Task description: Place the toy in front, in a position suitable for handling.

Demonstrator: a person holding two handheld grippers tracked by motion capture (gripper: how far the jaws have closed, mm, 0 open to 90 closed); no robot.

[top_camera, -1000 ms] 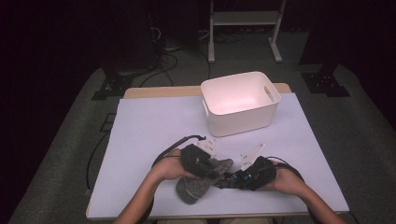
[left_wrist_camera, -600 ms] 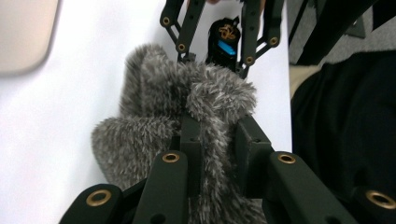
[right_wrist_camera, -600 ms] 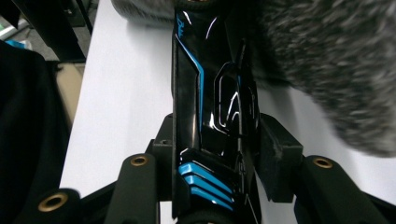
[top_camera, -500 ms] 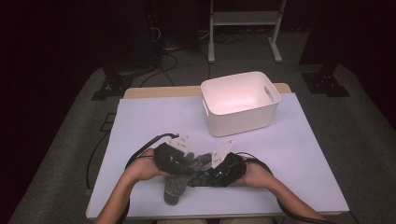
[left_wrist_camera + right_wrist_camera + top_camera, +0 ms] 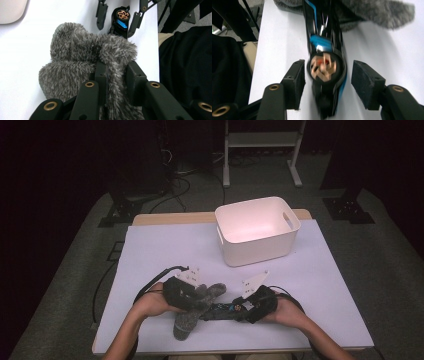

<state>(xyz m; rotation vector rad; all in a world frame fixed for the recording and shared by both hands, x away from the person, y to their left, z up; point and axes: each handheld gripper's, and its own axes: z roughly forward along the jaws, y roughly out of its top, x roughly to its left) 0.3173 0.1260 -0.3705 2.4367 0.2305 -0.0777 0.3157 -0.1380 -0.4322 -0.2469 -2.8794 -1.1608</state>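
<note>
The left gripper (image 5: 113, 75) is clamped on a fuzzy grey sock (image 5: 192, 312) lying at the near edge of the white table (image 5: 150, 250). The right gripper (image 5: 328, 77) has just been opening its jaws; they stand apart around the end of a black-and-blue tool (image 5: 325, 67) that reaches under the sock, pads not touching it.

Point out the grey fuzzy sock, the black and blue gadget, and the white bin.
grey fuzzy sock (image 5: 75, 57), left gripper view, on the bulging upper part of the pile.
black and blue gadget (image 5: 325, 66), right gripper view, on its round copper-coloured end.
white bin (image 5: 260, 247), high view, on the front outer wall.
</note>
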